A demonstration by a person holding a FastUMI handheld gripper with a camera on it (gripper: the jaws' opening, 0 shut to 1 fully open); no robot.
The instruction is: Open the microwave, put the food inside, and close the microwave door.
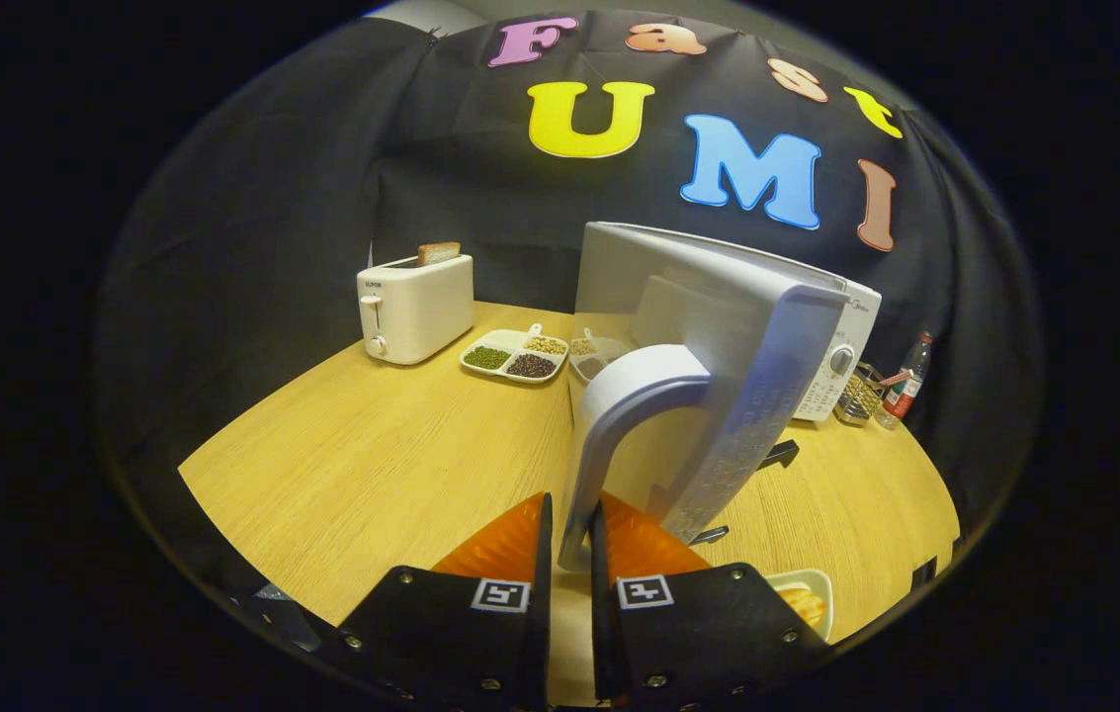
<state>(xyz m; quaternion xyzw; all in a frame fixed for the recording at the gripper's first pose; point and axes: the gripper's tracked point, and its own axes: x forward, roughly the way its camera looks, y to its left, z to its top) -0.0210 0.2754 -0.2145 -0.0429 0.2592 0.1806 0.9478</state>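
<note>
We hold the gripper (569, 534) closed narrow on the microwave door handle (619, 415), at its lower end; the handle is stiff and smooth, the microwave door (718, 326) swings lightly.

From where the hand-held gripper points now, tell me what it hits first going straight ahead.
The hand-held gripper already has the open white microwave door's curved white handle between its fingers, seemingly clamped. Pushed straight on, it would drive into that handle and the door behind it; depth is hard to judge.
</note>
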